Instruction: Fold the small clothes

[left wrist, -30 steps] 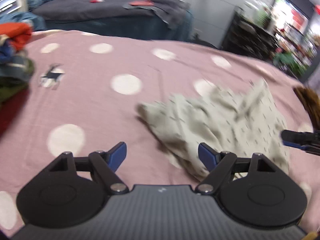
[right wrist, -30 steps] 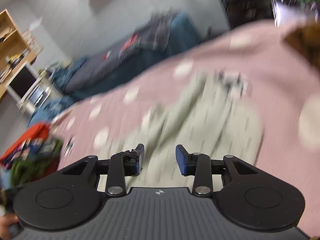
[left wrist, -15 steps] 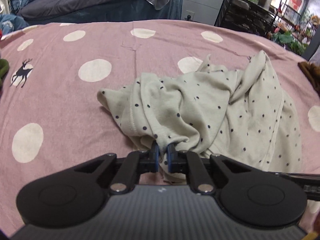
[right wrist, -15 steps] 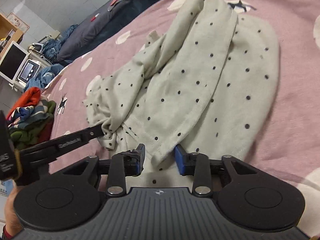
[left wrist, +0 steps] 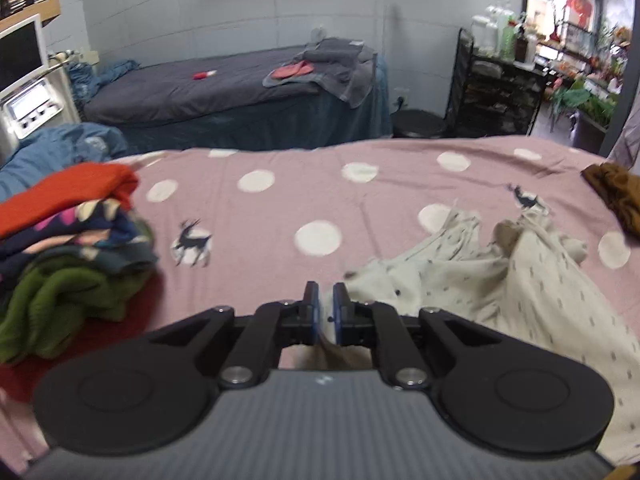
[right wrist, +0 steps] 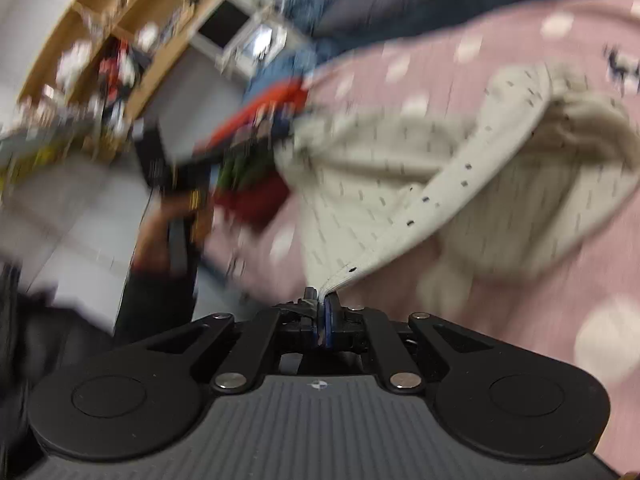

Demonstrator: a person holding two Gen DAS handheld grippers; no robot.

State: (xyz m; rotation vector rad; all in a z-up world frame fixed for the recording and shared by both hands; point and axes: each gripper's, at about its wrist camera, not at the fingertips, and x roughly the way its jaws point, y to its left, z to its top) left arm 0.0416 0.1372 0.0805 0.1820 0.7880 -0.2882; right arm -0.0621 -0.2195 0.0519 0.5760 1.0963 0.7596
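A cream garment with small dark dots (left wrist: 500, 280) lies crumpled on the pink spotted bedspread (left wrist: 280, 200). My left gripper (left wrist: 327, 308) is shut on an edge of it and the cloth trails off to the right. In the right wrist view my right gripper (right wrist: 322, 308) is shut on a hemmed edge of the same garment (right wrist: 420, 184), which hangs stretched up off the bed. The right view is blurred by motion. The left gripper and its hand (right wrist: 172, 200) show at the left of the right wrist view.
A stack of folded clothes (left wrist: 68, 248), red on top and green below, sits at the bed's left. A brown garment (left wrist: 616, 196) lies at the right edge. Beyond the bed are a dark massage table (left wrist: 224, 92), a black shelf rack (left wrist: 500, 92) and wooden shelves (right wrist: 120, 28).
Both grippers have closed on the garment's edges and lifted it off the bedspread. The left gripper has swung left, so the clothes stack is in view.
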